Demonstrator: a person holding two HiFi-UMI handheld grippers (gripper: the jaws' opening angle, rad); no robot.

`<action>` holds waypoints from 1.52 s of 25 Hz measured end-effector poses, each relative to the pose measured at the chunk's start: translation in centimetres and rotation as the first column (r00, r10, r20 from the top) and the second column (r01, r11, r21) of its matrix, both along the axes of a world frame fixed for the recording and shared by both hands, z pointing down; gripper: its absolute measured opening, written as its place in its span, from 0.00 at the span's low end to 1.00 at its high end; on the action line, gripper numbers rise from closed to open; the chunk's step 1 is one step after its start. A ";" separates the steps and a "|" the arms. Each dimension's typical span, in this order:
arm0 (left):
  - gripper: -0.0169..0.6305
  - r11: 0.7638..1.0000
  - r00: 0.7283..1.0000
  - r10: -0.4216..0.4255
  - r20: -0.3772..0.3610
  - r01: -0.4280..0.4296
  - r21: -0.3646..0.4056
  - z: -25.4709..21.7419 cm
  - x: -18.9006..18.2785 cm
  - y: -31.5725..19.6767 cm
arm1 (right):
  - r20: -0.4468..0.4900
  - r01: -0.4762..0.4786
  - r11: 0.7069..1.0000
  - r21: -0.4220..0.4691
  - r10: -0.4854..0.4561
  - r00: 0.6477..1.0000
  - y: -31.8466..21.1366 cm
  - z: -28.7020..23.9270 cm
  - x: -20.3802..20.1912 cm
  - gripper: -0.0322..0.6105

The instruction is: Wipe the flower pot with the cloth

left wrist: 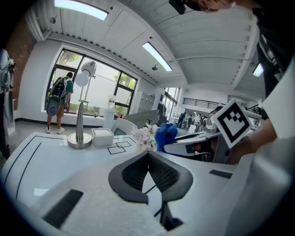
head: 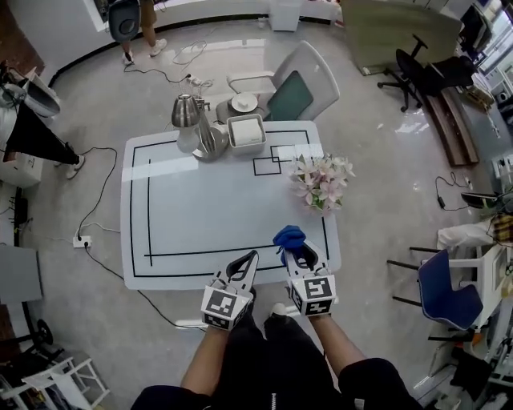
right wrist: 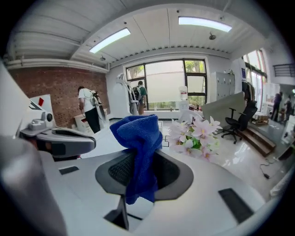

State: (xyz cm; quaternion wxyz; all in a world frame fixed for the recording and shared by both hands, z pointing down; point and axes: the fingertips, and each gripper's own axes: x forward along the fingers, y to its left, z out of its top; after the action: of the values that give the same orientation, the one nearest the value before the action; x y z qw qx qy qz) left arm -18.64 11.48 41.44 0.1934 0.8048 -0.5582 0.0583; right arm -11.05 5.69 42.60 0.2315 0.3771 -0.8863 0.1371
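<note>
A pot of pink and white flowers stands near the right edge of the white table; the blooms hide the pot itself. The flowers show ahead and right in the right gripper view, and the flowers appear small in the left gripper view. My right gripper is shut on a blue cloth, which bunches above the jaws, the cloth sitting short of the flowers. My left gripper hovers at the table's near edge, jaws shut and empty, seen as gripper in its own view.
At the table's far side stand a desk lamp and a white square box. A white chair is behind the table. Cables and a power strip lie on the floor at left. A person stands far off.
</note>
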 end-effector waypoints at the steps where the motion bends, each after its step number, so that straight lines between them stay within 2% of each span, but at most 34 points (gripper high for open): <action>1: 0.04 1.000 1.000 0.014 0.012 -0.014 -0.004 0.3 -1.2 -0.9 | -0.029 -0.029 1.000 0.006 0.029 0.999 -1.5 0.6 -1.1 0.20; 3: 0.04 0.999 0.999 0.034 0.034 -0.034 -0.013 1.1 -3.5 -2.6 | -0.078 -0.097 0.995 0.018 0.098 0.992 -4.4 1.9 -2.9 0.20; 10: 0.04 0.998 0.999 0.044 0.000 -0.044 -0.043 4.8 -8.4 -7.1 | -0.194 -0.276 0.961 0.008 0.272 0.942 -12.5 8.1 -6.1 0.20; 14: 0.04 0.997 0.999 0.045 -0.022 -0.046 -0.063 5.9 -9.3 -8.4 | -0.225 -0.378 0.926 0.024 0.373 0.900 -16.1 10.5 -5.7 0.20; 18: 0.04 0.994 0.998 0.063 -0.023 -0.065 -0.082 7.2 -8.6 -8.7 | -0.245 -0.454 0.890 0.042 0.450 0.859 -18.1 11.8 -4.3 0.20; 22: 0.04 0.990 0.994 0.110 -0.023 -0.112 -0.090 8.2 -7.0 -8.4 | -0.261 -0.464 0.885 0.037 0.457 0.851 -17.9 13.0 -3.7 0.20; 27: 0.04 0.986 0.993 0.107 -0.046 -0.112 -0.125 8.3 -6.0 -8.6 | -0.256 -0.464 0.886 0.016 0.452 0.854 -16.4 13.7 -2.9 0.20; 31: 0.04 0.982 0.989 0.143 -0.023 -0.145 -0.118 8.8 -5.0 -8.1 | -0.256 -0.459 0.888 -0.002 0.444 0.859 -14.1 14.4 -1.3 0.20; 34: 0.04 0.979 0.987 0.156 -0.037 -0.160 -0.129 8.8 -3.6 -7.7 | -0.255 -0.443 0.897 0.008 0.430 0.866 -12.5 14.8 0.6 0.20; 38: 0.04 0.970 0.977 0.211 -0.016 -0.211 -0.119 8.9 -1.3 -7.2 | -0.217 -0.412 0.910 0.054 0.413 0.884 -11.2 14.1 3.1 0.20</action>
State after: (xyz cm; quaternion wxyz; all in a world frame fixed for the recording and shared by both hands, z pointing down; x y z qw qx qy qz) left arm -19.91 4.26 50.32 0.2352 0.8465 -0.4647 0.1106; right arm -7.96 -5.51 56.71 0.2942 0.5703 -0.7546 0.1370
